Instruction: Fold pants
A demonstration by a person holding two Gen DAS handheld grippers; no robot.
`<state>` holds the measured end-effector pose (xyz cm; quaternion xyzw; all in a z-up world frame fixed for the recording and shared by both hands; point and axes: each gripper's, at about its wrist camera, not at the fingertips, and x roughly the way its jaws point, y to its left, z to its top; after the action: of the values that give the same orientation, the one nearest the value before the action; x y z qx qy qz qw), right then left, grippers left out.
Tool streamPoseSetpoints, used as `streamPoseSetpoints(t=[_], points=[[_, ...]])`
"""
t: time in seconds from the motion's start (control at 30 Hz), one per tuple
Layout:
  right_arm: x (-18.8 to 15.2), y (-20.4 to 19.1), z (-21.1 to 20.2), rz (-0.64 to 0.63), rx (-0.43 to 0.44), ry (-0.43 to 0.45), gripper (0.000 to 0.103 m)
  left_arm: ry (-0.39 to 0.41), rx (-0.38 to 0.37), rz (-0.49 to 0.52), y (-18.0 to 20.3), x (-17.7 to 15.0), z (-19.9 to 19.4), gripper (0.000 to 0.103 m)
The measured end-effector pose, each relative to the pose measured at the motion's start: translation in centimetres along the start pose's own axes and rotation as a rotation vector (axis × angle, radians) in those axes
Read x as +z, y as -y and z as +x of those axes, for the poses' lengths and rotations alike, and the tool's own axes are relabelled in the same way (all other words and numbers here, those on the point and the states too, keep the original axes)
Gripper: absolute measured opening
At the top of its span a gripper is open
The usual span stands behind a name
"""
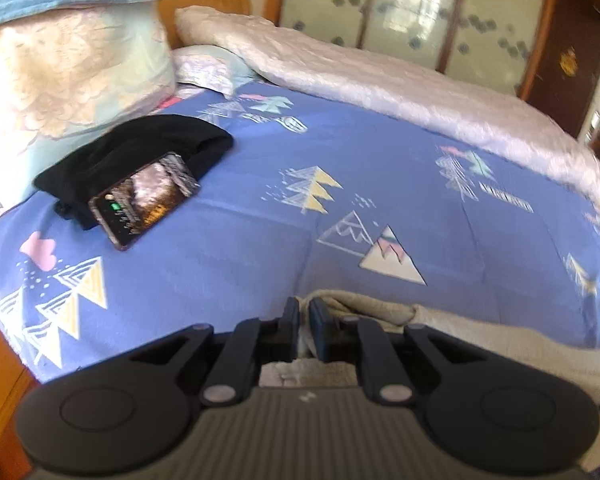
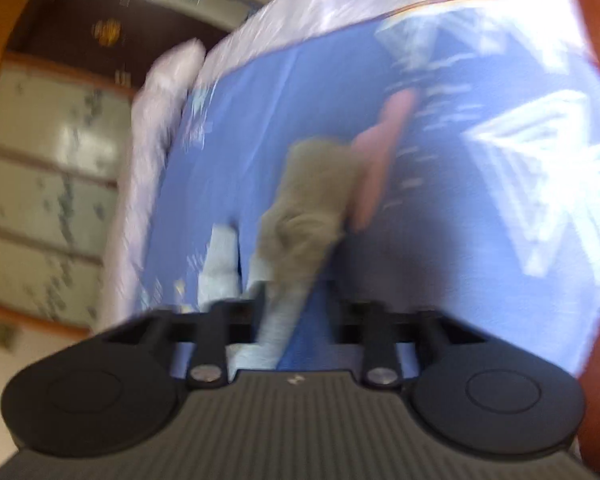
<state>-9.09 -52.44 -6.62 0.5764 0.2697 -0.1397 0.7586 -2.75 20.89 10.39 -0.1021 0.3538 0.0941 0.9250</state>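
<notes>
- Beige pants point(image 1: 440, 322) lie bunched near the front edge of a blue patterned bed point(image 1: 340, 168).
- Left hand-held gripper point(image 1: 304, 320) pinches their edge; right hand-held gripper point(image 2: 296, 312) is clamped on pale cloth, seemingly the same pants.
- No neat fold shows; folding looks early.

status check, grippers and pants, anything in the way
Left gripper shut on beige pants at near bed edge. Right gripper shut on pants too, view blurred. Phone on black garment far left, clear of the fold.
</notes>
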Motion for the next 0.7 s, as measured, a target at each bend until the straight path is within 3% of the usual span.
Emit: streamPoseSetpoints(t=[0.07,0.17,0.23,0.27,0.37,0.47,0.53,0.6,0.7], points=[[0.5,-2.9,2.2,-0.047,0.006,-0.005,0.006,0.048,0.106,-0.026,-1.1,0.4,-0.9,0.003],[2.3,-7.8,4.8,-0.06,0.098,0.043,0.013,0.029,0.124,-0.144,-3.8,1.0,-1.4,0.003],[3.6,-10.1,7.1,-0.071,0.108,0.054,0.046,0.018,0.103,-0.181,-4.6,1.1,-1.6,0.003],[4.4,-10.8,8.5,-0.095,0.093,0.036,0.073,0.019,0.092,-0.179,-4.5,1.1,-1.8,0.003],[4.8,-10.5,9.0,-0.157,-0.01,0.096,0.069,0.037,0.089,-0.095,-2.9,0.7,-2.3,0.006],[4.8,-7.6,7.3,-0.127,0.034,0.107,0.066,0.032,0.094,0.01,-1.0,0.1,-1.8,0.008],[4.7,-4.9,5.5,-0.102,0.03,0.086,0.053,0.008,0.083,0.064,0.3,-0.1,-0.8,0.01],[4.6,-3.2,4.9,-0.072,0.03,0.049,0.029,-0.003,0.091,0.134,1.8,-0.5,0.1,0.026],[4.3,-3.0,4.8,-0.031,0.072,0.018,0.024,0.014,0.087,0.236,4.0,-1.1,0.5,0.037]])
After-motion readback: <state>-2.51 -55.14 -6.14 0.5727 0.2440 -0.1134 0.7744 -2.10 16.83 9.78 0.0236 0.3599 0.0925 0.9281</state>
